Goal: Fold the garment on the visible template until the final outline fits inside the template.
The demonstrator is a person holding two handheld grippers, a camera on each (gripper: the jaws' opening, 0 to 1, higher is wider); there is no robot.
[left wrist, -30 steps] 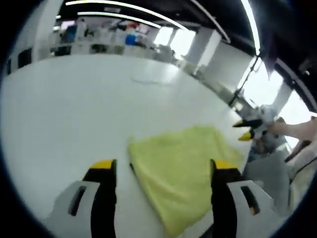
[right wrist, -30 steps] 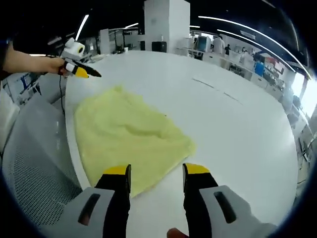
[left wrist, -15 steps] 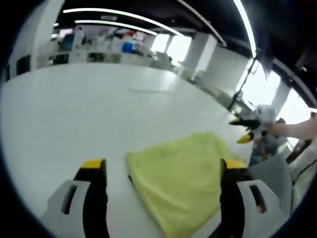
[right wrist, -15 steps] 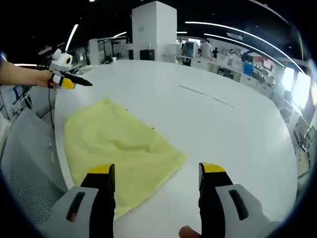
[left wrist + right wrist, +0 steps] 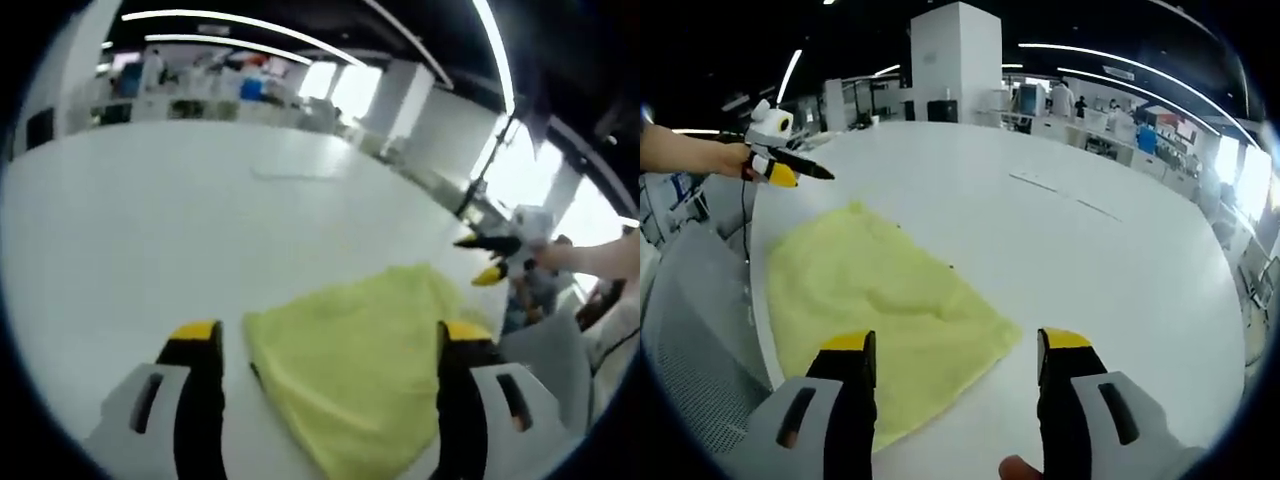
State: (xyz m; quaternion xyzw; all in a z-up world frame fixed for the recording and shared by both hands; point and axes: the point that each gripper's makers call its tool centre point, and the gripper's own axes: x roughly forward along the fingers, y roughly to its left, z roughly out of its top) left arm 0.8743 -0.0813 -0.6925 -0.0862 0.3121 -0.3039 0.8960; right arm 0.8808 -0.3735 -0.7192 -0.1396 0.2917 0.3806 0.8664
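Left gripper view: one yellow garment (image 5: 355,375), folded to a rough rectangle, lies flat on one white table (image 5: 150,230) at 6 o'clock, between the wide-open, empty jaws of the left gripper (image 5: 325,345). Since a second ago the cloth lies unchanged; both grippers have opened wider and hold off above it, which suggests a fold is finished. Right gripper (image 5: 955,350): jaws wide open, empty, garment (image 5: 870,310) at 8 o'clock. Template outline: cannot tell. Count: two grippers, one garment, one table.

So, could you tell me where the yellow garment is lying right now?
The yellow garment lies flat on the white table near its edge, ahead of the open right gripper.
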